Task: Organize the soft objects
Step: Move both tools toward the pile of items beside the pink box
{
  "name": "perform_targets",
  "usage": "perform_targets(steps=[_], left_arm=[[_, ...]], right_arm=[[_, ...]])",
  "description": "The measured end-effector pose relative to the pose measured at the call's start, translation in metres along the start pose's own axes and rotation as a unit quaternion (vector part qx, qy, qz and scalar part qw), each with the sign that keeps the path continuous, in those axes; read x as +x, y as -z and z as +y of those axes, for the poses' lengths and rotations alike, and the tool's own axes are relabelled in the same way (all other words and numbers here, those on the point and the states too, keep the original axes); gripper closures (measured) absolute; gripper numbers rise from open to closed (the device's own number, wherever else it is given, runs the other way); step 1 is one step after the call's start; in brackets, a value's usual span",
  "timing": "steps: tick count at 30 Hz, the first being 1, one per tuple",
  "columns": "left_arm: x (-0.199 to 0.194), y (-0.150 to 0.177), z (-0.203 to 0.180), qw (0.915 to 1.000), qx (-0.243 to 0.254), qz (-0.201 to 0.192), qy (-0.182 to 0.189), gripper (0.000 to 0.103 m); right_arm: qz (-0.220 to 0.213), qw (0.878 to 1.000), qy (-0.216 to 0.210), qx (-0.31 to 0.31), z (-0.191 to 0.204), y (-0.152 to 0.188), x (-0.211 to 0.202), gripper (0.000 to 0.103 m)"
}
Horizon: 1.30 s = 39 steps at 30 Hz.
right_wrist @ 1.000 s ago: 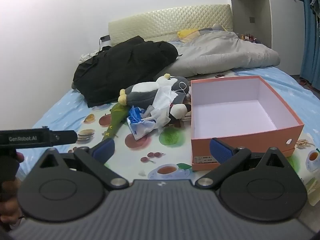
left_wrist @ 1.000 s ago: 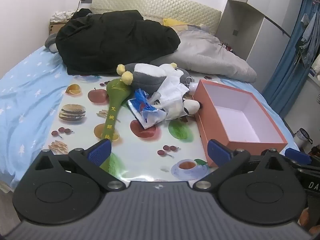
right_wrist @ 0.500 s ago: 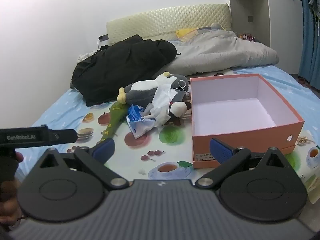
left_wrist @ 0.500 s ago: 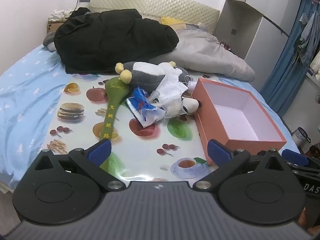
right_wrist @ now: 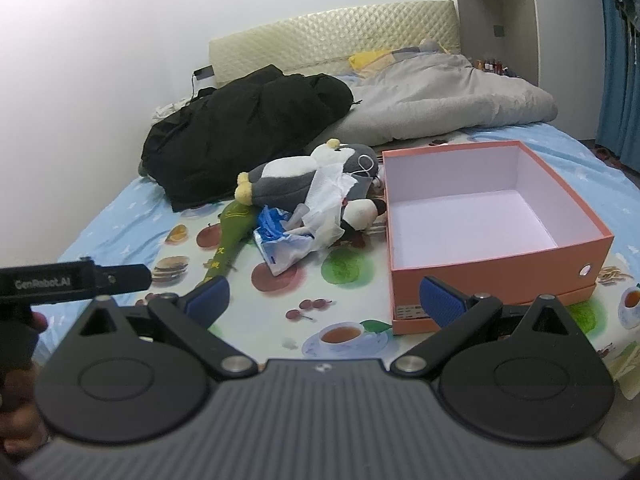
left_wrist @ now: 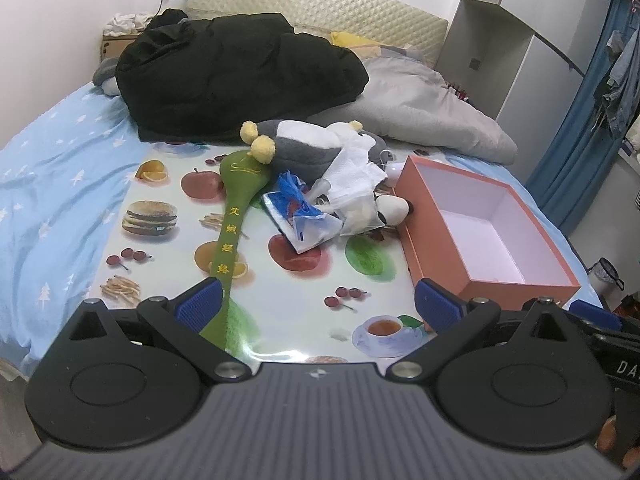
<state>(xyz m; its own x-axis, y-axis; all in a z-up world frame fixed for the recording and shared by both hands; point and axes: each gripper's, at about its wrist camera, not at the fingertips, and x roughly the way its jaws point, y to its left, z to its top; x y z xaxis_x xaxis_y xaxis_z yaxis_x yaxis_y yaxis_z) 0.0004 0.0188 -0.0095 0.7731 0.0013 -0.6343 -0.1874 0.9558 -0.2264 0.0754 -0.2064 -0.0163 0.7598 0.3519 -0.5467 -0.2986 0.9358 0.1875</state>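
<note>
here both claws hang spread and empty; the left claw (left_wrist: 316, 300) is nearer the green padded mallet (left_wrist: 234, 232), whose long axis runs from its left pad far toward the plush penguin (left_wrist: 304, 146), left of the orange box (left_wrist: 486, 276); the right claw (right_wrist: 324, 296) faces that box.

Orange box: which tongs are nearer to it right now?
Right. The right tongs hover open just before the orange box, one tip over its near wall. The left tongs, also open, sit beside its near corner, lined up with the green plush mallet.
</note>
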Motion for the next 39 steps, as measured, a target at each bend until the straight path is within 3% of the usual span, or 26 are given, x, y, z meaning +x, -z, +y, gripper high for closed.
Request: perform_targets(steps=[10,23,30,34,39], left_arm=[[-0.003,-0.001,-0.003,1.0,-0.003,-0.005,-0.001,0.0],[0.0,0.006,-0.006,1.0,0.003,-0.003,-0.001,0.0],[0.002,0.013,-0.008,0.9999,0.015,0.006,0.004,0.0],[0.003,0.016,-0.009,0.9997,0.022,0.008,0.009,0.0],[0.0,0.019,-0.014,0.9993,0.034,-0.007,0.013,0.0]], right_arm=[[0.013,1.0,0.009,-0.021,0.001,-0.009,0.0,0.0],[0.008,0.999,-0.014,-0.033,0.005,-0.002,0.005,0.0],[0.021,1.0,-0.006,-0.002,0.001,0.007,0.007,0.0],[0.009,0.999,0.034,-0.003,0.0,0.011,0.008,0.0],[-0.002,1.0,0.011,0.007,-0.005,0.013,0.004,0.0]])
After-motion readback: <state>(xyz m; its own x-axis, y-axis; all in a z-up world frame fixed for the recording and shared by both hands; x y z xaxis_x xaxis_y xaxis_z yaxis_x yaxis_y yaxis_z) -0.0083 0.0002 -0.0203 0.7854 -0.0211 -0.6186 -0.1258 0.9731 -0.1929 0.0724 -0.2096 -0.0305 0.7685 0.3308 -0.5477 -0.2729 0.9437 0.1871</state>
